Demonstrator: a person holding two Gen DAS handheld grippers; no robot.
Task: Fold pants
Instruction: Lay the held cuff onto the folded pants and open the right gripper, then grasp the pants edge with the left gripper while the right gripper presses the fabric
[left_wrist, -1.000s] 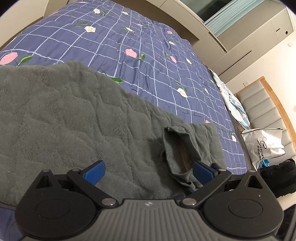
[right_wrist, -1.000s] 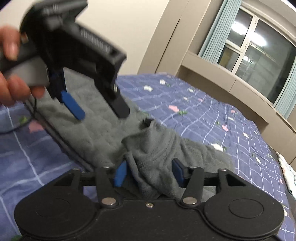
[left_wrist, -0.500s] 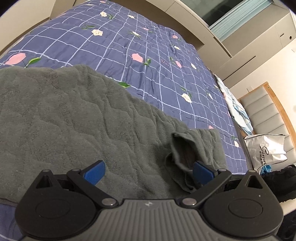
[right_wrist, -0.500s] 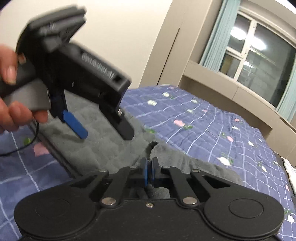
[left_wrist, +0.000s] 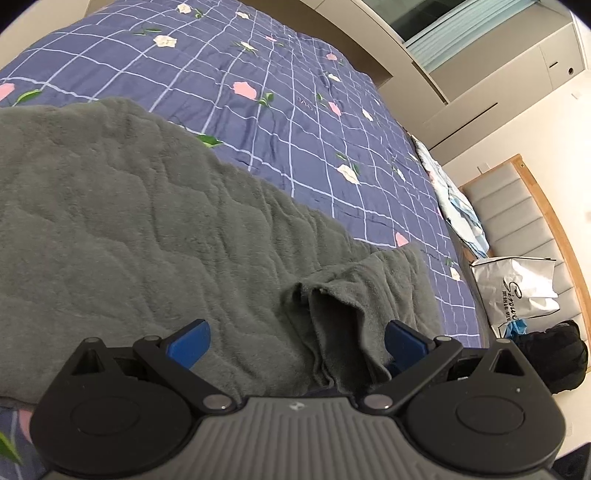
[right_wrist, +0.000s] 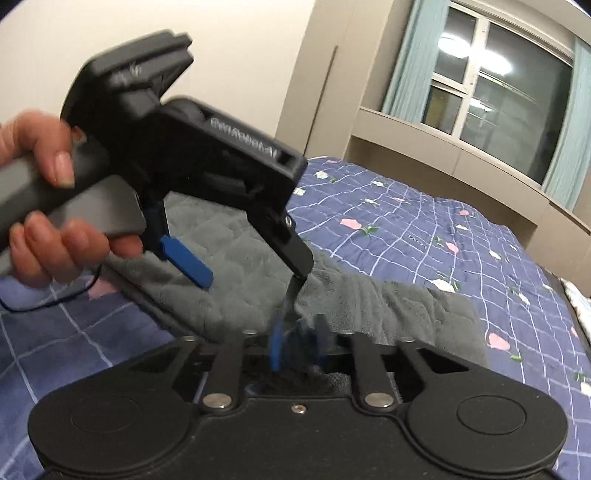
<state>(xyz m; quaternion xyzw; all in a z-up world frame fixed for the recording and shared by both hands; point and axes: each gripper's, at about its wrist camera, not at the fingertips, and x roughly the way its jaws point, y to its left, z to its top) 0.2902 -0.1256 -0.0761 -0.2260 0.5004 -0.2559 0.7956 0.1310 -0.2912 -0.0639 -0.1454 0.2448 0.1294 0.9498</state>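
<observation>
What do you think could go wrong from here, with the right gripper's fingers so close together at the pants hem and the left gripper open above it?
1. The right gripper shows motion-blurred fingers at the hem of the grey pants; any grip may be shallow, and the plush fabric could slip out.
2. The left gripper hangs open over a bunched cuff; closing there might catch several layers and fold the leg crooked.

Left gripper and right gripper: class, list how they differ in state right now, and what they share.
The left gripper stands wide open; the right gripper has its pads close together. The left gripper's pads look sharp; the right gripper's are blurred, so whether it clamps cloth is unclear. Both have blue pads and black bodies, and both sit at the grey pants.
</observation>
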